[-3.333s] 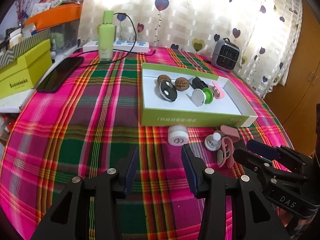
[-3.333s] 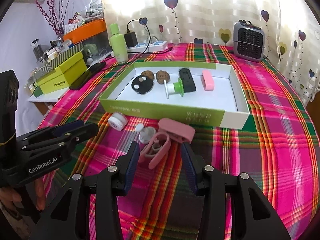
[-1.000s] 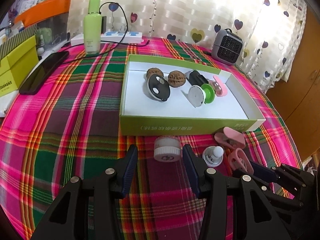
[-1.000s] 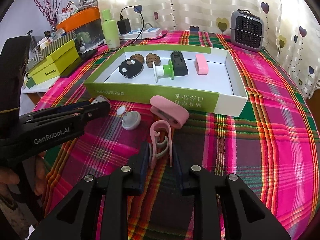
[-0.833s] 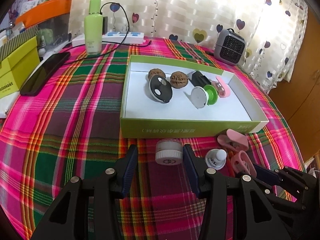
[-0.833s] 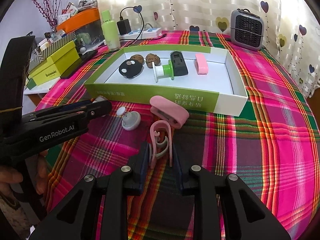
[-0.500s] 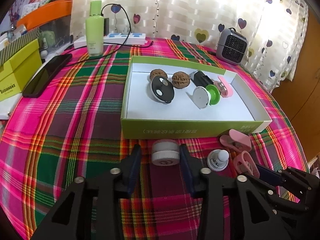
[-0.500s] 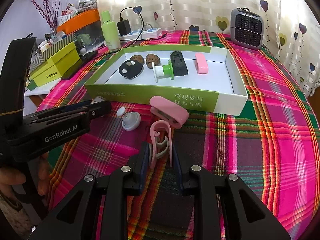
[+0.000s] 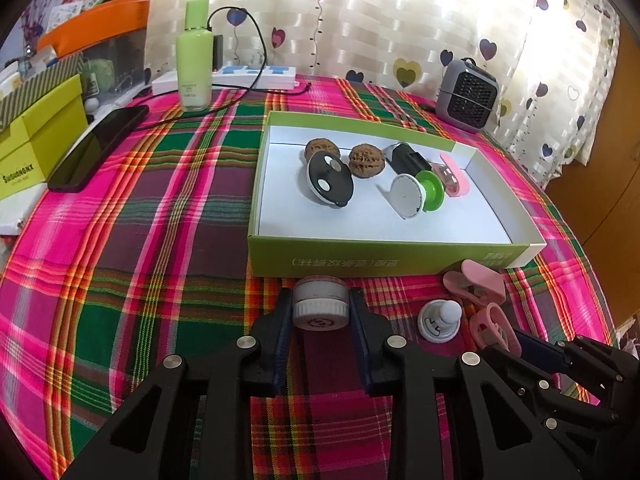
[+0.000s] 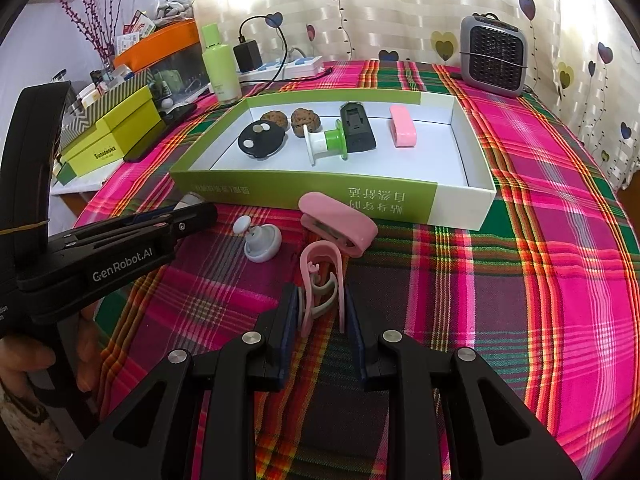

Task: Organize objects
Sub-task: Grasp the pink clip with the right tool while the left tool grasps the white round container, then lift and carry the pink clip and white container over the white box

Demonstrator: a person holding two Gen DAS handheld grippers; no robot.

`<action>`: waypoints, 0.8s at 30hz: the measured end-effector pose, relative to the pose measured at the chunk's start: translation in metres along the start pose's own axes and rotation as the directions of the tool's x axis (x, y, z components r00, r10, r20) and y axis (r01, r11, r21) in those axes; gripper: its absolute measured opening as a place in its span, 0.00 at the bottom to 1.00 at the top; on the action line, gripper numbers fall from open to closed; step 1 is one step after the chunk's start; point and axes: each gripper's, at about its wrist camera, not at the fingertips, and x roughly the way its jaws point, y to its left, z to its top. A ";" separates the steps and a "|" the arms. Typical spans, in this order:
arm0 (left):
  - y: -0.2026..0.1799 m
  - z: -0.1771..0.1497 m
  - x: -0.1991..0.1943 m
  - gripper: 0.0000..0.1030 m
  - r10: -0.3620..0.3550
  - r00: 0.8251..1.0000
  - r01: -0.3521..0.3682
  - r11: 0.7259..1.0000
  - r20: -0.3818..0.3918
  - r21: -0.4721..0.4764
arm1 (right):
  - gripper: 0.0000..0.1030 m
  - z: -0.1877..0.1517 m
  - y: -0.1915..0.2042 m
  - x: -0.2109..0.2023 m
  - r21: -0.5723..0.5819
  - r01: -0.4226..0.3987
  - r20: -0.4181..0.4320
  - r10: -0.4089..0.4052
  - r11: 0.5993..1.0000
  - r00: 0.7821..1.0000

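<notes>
Left wrist view: the left gripper (image 9: 320, 312) is closing on a small white jar (image 9: 320, 307) near the green box (image 9: 360, 264), while the right gripper (image 10: 322, 308) pinches a pink clip (image 10: 322, 276).

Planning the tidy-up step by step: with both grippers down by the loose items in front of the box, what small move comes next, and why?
Probably lift: the left gripper is closing, pads against the white jar, and the right gripper clamps the pink clip, both still outside the green box.
</notes>
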 end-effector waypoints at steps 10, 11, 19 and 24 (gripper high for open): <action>0.000 -0.001 -0.001 0.25 0.006 1.000 -0.006 1.000 0.001 0.005 | 0.24 0.000 0.002 0.000 -0.009 0.009 -0.001 -0.009 1.000 1.000; -0.001 -0.002 -0.002 0.25 0.006 1.000 -0.006 1.000 0.001 0.008 | 0.24 0.000 0.002 0.000 -0.009 0.010 -0.001 -0.010 1.000 1.000; -0.008 -0.009 -0.008 0.25 0.009 1.000 -0.009 0.999 0.006 0.036 | 0.24 0.000 0.002 0.000 -0.005 0.009 0.000 -0.009 1.000 1.000; -0.011 -0.011 -0.011 0.25 0.007 1.000 -0.007 0.999 0.009 0.038 | 0.24 0.000 0.001 0.000 -0.006 0.009 0.000 -0.009 1.000 1.000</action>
